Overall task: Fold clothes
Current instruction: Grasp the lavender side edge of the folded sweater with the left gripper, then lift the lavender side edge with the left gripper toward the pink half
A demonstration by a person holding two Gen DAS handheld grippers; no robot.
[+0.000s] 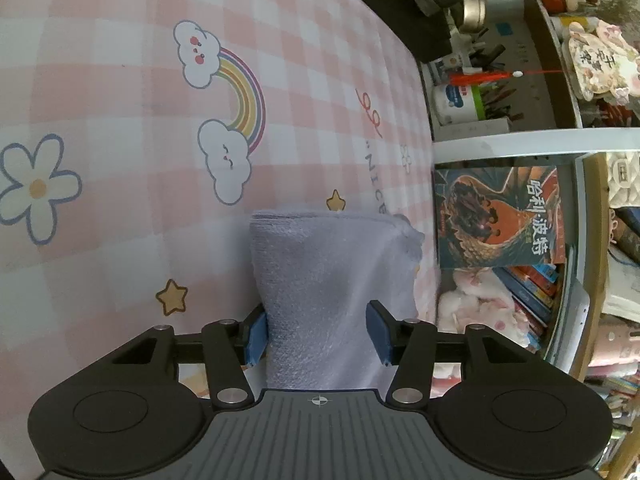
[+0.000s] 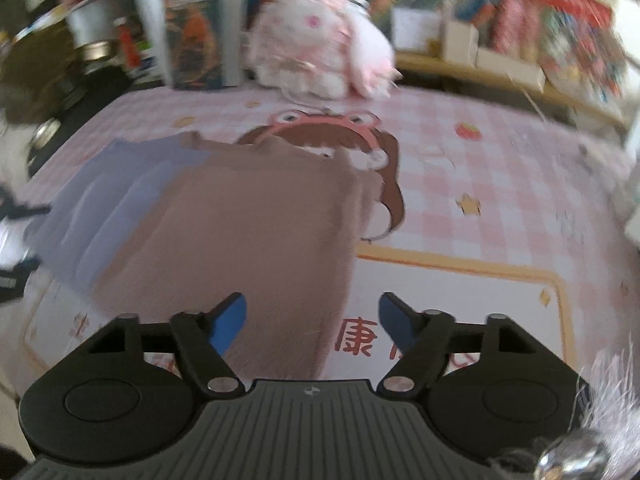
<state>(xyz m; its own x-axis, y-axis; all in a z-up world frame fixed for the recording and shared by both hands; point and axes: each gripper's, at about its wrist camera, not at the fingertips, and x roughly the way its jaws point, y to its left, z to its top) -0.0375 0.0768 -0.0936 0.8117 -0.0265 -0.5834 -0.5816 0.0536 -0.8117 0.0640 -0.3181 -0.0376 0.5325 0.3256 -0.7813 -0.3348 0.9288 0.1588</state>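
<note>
Towel [image 1: 332, 288] btwn parted left gripper [image 1: 318, 334] fingers.

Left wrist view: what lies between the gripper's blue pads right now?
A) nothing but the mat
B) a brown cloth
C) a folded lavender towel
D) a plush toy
C: the folded lavender towel runs between the blue pads of the left gripper, which stand apart beside it.

Lavender towel [image 1: 336, 296]: fluffy, folded into thick stack, rounded fold edge at far end, lying flat straight ahead of my left gripper [image 1: 316, 334], near end between its spread fingers.

Brown cloth [image 2: 264, 232]: soft, spread flat just ahead of my right gripper [image 2: 312, 324], blurred; overlaps lavender towel [image 2: 116, 200], which shows to its left.
</note>
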